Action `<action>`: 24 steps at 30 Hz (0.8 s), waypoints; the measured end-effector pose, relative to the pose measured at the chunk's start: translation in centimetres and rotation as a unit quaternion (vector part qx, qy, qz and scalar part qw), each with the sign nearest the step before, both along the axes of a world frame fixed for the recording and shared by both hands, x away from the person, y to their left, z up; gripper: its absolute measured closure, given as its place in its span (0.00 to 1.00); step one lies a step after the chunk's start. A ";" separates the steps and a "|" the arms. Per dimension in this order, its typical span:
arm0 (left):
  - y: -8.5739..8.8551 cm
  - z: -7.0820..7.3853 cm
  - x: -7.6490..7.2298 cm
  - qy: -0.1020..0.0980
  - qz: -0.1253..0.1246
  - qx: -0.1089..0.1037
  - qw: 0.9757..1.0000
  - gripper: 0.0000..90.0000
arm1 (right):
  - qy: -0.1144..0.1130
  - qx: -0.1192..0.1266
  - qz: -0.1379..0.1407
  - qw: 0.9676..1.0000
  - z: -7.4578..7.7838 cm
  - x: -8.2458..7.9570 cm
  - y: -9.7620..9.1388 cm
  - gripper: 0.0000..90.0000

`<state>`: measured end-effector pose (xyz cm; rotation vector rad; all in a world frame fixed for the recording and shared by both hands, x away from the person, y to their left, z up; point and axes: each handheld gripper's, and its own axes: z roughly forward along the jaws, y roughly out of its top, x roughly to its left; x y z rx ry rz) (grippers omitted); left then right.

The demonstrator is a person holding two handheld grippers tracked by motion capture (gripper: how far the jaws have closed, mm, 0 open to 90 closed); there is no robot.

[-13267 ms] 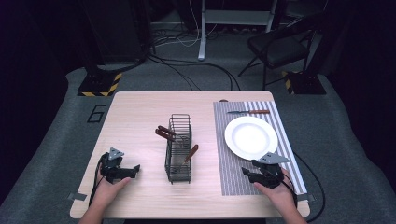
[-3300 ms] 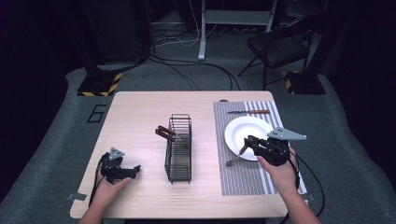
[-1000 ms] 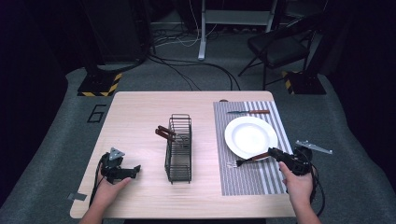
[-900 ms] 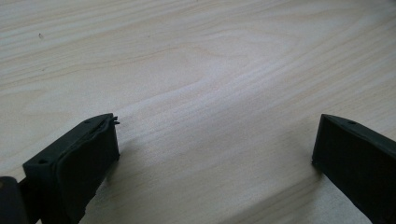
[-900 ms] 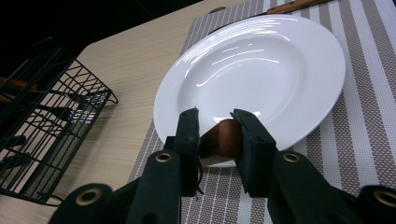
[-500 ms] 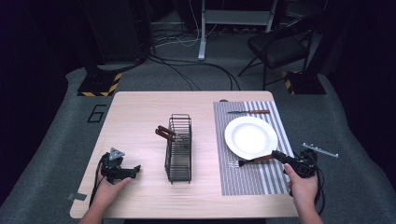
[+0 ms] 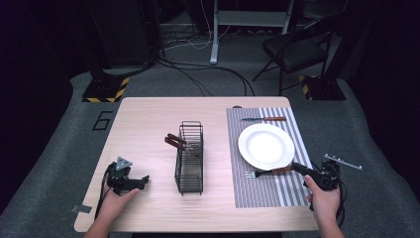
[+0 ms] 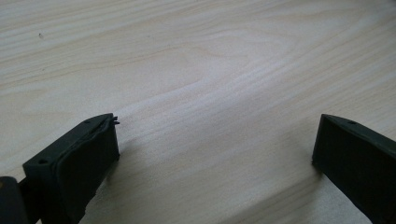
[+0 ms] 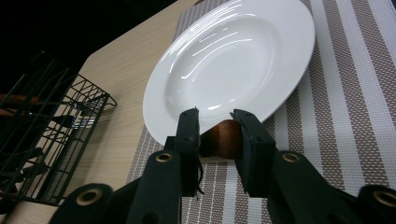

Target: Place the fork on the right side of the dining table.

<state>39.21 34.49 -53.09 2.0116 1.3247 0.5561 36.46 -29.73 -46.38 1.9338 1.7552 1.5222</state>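
A fork (image 7: 262, 172) with a brown wooden handle lies on the striped placemat (image 7: 257, 194), just in front of the white plate (image 7: 266, 146), tines pointing left. My right gripper (image 7: 296, 167) is shut on the end of that handle (image 9: 219, 137). Both pads press its sides below the plate's (image 9: 233, 60) rim. Its jaws have just eased a touch, with the handle still between them. My left gripper (image 7: 145, 178) rests on the bare wood at the front left. It is open (image 8: 215, 135) with nothing between its fingers (image 8: 84, 154).
A black wire rack (image 7: 189, 158) stands mid-table with brown-handled utensils in it, also seen at the left of the right gripper view (image 9: 42, 140). A knife (image 7: 265, 119) lies on the placemat beyond the plate. The table's right edge runs close beside my right hand.
The fork left the rack, crossed over the plate, and now lies on the mat in front of it. Over the last second my right hand sank slightly and drifted right. The left hand stayed put.
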 end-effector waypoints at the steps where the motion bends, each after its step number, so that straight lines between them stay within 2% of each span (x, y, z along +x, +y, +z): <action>1: 0.0 0.0 0.0 0.000 0.000 0.000 1.000 0.00 | 0.002 -0.001 -0.001 1.000 -0.1 0.0 0.0 0.79; 7: 0.0 0.0 0.0 0.000 0.000 0.000 1.000 0.00 | 0.007 -0.008 -0.008 1.000 -0.7 0.1 -0.3 0.76; 13: 0.0 0.0 0.0 0.000 0.000 0.000 1.000 0.00 | 0.020 0.000 -0.019 1.000 -1.6 0.3 -0.9 0.73; 17: 0.0 0.0 0.0 0.000 0.000 0.000 1.000 0.00 | 0.026 -0.004 -0.023 0.999 -2.1 0.4 -1.1 0.71; 24: 0.0 0.0 0.0 0.000 0.000 -0.001 1.000 0.00 | 0.030 0.002 -0.029 0.999 -2.9 0.7 -1.5 0.69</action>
